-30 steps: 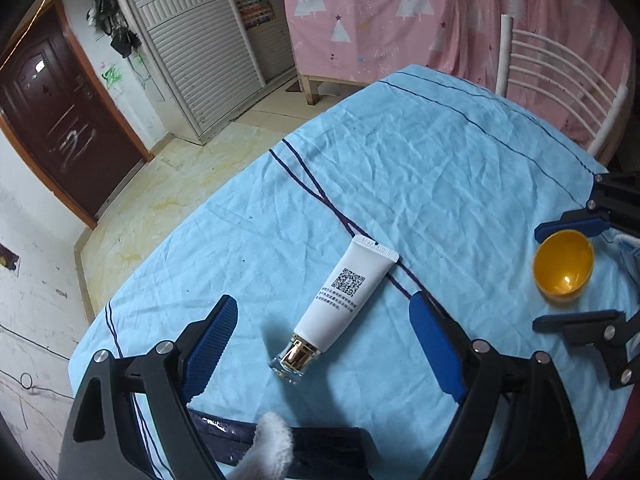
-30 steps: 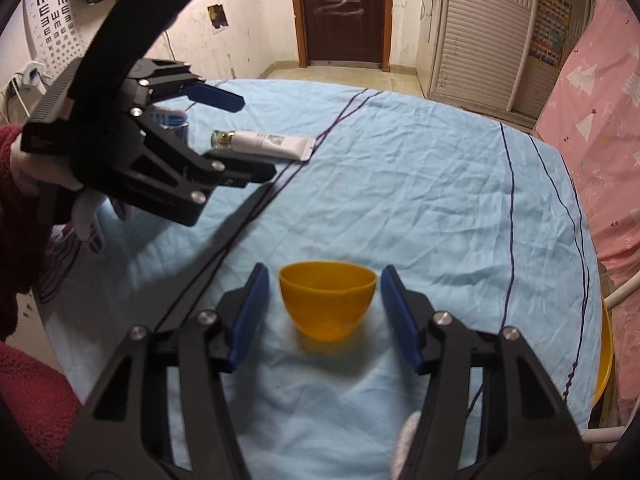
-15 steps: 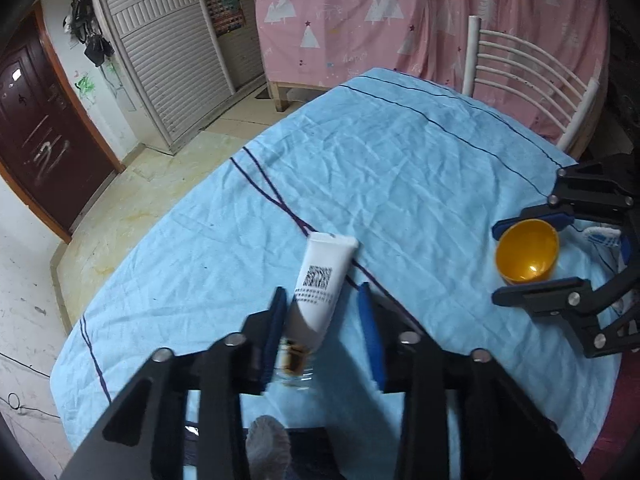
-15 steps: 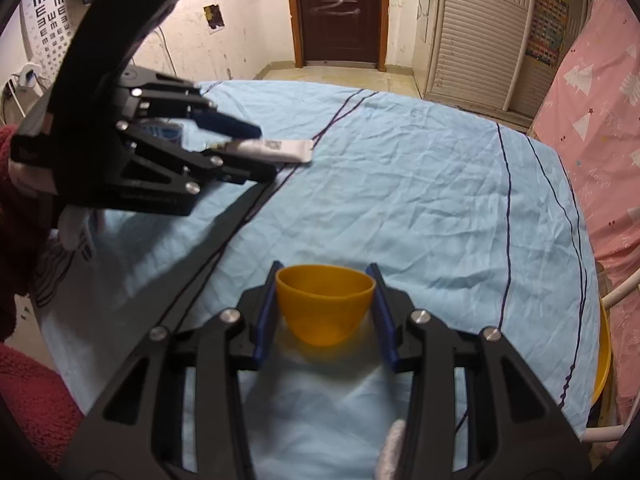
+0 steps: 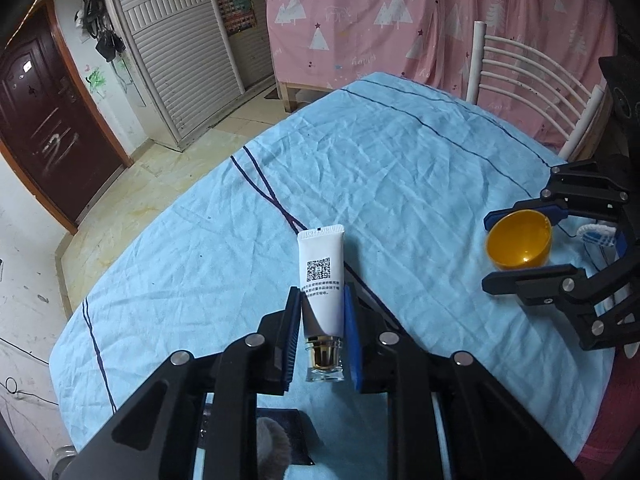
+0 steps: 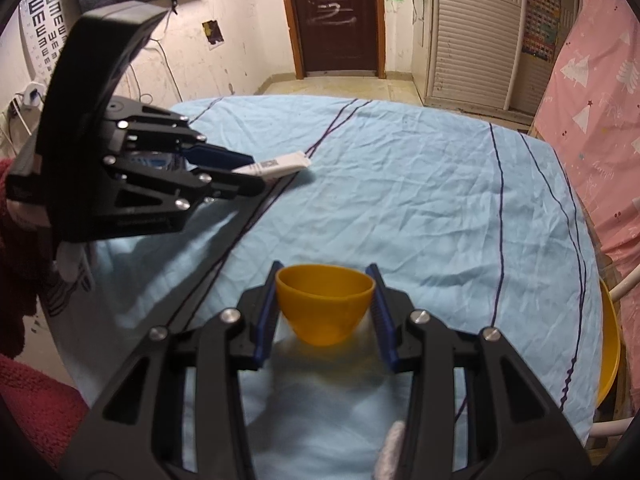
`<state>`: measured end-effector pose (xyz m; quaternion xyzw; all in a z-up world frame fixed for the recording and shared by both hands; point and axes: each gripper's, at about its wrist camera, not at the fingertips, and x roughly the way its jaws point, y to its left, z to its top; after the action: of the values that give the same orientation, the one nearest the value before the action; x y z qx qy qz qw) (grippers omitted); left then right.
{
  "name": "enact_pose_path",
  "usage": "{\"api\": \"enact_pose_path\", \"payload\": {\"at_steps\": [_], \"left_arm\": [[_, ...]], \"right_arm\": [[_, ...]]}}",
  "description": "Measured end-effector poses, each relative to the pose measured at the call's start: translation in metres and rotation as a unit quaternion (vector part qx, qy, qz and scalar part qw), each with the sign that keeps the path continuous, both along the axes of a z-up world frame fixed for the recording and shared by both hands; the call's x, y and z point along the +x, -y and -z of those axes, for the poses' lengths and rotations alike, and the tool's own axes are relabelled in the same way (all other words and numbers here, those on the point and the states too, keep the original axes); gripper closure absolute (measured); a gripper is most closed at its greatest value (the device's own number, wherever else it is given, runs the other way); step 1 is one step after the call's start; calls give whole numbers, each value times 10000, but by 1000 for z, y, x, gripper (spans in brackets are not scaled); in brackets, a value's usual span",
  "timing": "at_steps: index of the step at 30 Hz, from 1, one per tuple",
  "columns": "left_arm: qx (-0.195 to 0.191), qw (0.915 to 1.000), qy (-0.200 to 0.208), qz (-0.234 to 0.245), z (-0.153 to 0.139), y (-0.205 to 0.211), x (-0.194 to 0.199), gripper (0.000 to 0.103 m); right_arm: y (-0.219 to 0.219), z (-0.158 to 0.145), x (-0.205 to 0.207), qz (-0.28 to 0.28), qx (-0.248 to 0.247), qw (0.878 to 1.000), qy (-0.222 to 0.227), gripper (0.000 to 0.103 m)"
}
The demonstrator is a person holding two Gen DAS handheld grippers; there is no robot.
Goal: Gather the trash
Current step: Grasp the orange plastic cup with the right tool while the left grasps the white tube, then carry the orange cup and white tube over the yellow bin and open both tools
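Note:
A white tube [image 5: 322, 276] with a QR code and a gold neck under a clear cap is held in my left gripper [image 5: 321, 300], which is shut on it near the cap end. The tube is lifted a little off the blue tablecloth [image 5: 400, 168]. It also shows in the right wrist view [image 6: 276, 167], sticking out of the left gripper [image 6: 236, 172]. A small orange bowl [image 6: 325, 303] sits between the pads of my right gripper [image 6: 325, 284], which is shut on its sides. The bowl also shows in the left wrist view [image 5: 519, 238].
A white chair [image 5: 528, 80] stands at the table's far edge before a pink curtain [image 5: 400, 12]. A yellow chair seat [image 6: 610, 344] lies off the table's right side. A dark flat item [image 5: 284, 436] lies under the left gripper. Floor and door [image 6: 336, 16] lie beyond.
Both grippers have closed: the left on the tube, the right on the orange bowl. The tube now points straight ahead and is raised off the cloth.

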<state>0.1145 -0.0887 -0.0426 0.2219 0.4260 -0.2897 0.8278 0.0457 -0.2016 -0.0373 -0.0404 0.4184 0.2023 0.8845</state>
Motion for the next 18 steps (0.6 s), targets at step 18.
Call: {"api": "enact_pose_path", "payload": {"at_steps": [18], "left_arm": [[-248,9978,551,263,-64,55,-15,91]], "right_arm": [[84,-37,-9,722,421,9943,666,63]]}}
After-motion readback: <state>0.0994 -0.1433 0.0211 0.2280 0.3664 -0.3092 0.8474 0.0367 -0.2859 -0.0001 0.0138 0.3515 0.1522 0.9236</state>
